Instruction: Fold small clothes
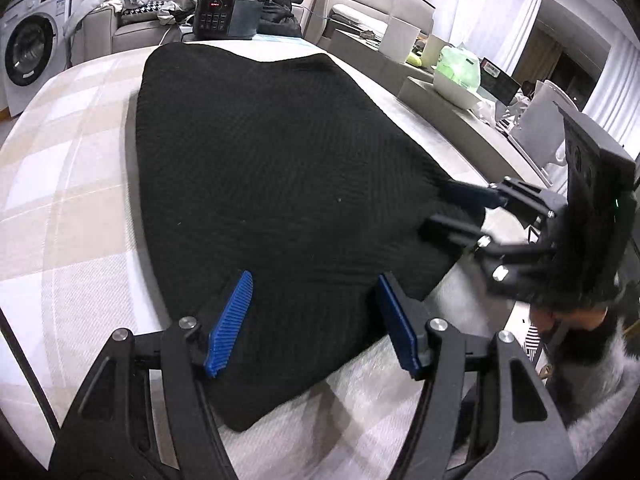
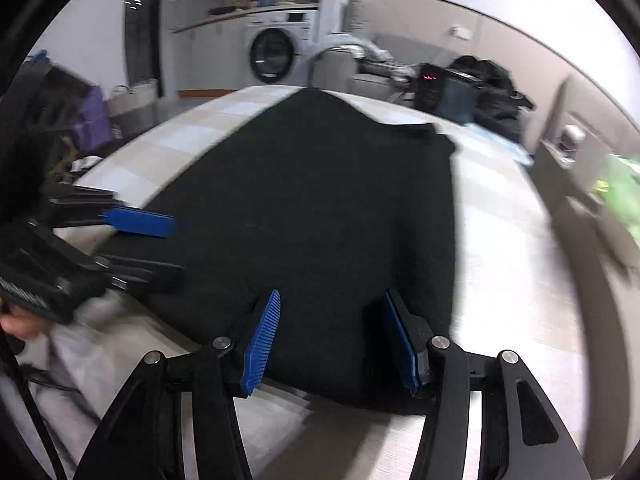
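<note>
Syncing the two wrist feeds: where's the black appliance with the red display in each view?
Left wrist: black appliance at top, left of centre, beyond the far edge of the black garment.
Right wrist: same appliance upper right, blurred, past the garment's far right corner.
Shared landmark: the washing machine, at the far left in the left view, top centre in the right view.

One black garment (image 1: 272, 184), two tongs, left tongs (image 1: 314, 320), right tongs (image 2: 328, 340), one washing machine (image 1: 30, 48)
</note>
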A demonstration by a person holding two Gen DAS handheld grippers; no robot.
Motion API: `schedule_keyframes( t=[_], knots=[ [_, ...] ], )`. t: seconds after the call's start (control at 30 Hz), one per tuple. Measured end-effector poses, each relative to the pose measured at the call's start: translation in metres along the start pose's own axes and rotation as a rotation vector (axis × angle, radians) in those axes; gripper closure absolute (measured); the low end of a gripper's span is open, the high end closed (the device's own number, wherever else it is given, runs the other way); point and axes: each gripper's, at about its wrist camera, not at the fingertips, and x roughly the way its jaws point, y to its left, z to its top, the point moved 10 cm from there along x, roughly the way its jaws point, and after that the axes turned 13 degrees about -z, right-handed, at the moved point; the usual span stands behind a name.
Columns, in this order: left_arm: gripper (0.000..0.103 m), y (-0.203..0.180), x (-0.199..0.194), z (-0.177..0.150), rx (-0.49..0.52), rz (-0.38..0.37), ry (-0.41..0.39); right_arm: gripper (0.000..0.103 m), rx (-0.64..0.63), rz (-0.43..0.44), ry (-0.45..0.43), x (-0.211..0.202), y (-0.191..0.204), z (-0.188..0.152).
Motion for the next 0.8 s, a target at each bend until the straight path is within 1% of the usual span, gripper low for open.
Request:
schedule_keyframes(
  t=[0.07,0.13,0.17,0.23,0.3,0.33,0.37,0.4,0.43,0.47,0.53,0.63,0.7,0.77,0.8],
  knots=[
    [0.042,0.002,-0.005,-0.003,0.003,0.01,0.005,0.05,0.025,0.031,0.014,-0.004,-0.011,-0.003],
    [0.041,0.003,-0.012,-0.003,-0.008,0.019,0.01,0.05,0.034,0.05,0.019,-0.01,-0.012,-0.002],
    [0.041,0.005,-0.018,-0.001,-0.017,0.021,0.003,0.05,0.052,0.07,0.003,-0.015,-0.014,0.004],
    [0.04,0.014,-0.021,0.008,-0.041,0.043,-0.026,0.048,0.095,0.082,-0.013,-0.013,-0.019,0.015],
    [0.04,0.03,-0.021,0.018,-0.086,0.083,-0.044,0.048,0.14,0.049,-0.007,0.005,-0.024,0.027],
    [0.04,0.034,-0.02,0.021,-0.097,0.088,-0.045,0.048,0.147,0.036,-0.003,0.009,-0.025,0.028],
    [0.04,0.038,-0.017,0.025,-0.101,0.083,-0.048,0.048,0.152,0.03,0.008,0.023,-0.023,0.033],
    [0.04,0.042,-0.014,0.028,-0.1,0.084,-0.047,0.048,0.148,0.037,0.019,0.029,-0.017,0.036],
    [0.04,0.045,-0.013,0.029,-0.099,0.089,-0.04,0.048,0.137,0.039,0.025,0.036,-0.013,0.039],
    [0.04,0.049,-0.01,0.029,-0.098,0.095,-0.027,0.048,0.097,0.023,0.023,0.044,-0.009,0.041],
    [0.04,0.05,-0.011,0.03,-0.081,0.085,-0.03,0.048,0.031,-0.042,0.034,0.053,-0.014,0.037],
    [0.04,0.051,-0.016,0.026,-0.064,0.08,-0.019,0.048,0.08,-0.028,0.057,0.052,-0.034,0.03],
    [0.04,0.054,-0.022,0.028,-0.08,0.077,-0.024,0.048,0.122,-0.01,0.072,0.045,-0.045,0.029],
    [0.039,0.053,-0.022,0.038,-0.081,0.086,-0.037,0.048,0.157,-0.016,0.044,0.035,-0.055,0.038],
    [0.039,0.054,-0.022,0.046,-0.069,0.089,-0.045,0.048,0.168,-0.001,0.034,0.031,-0.055,0.043]
  ],
)
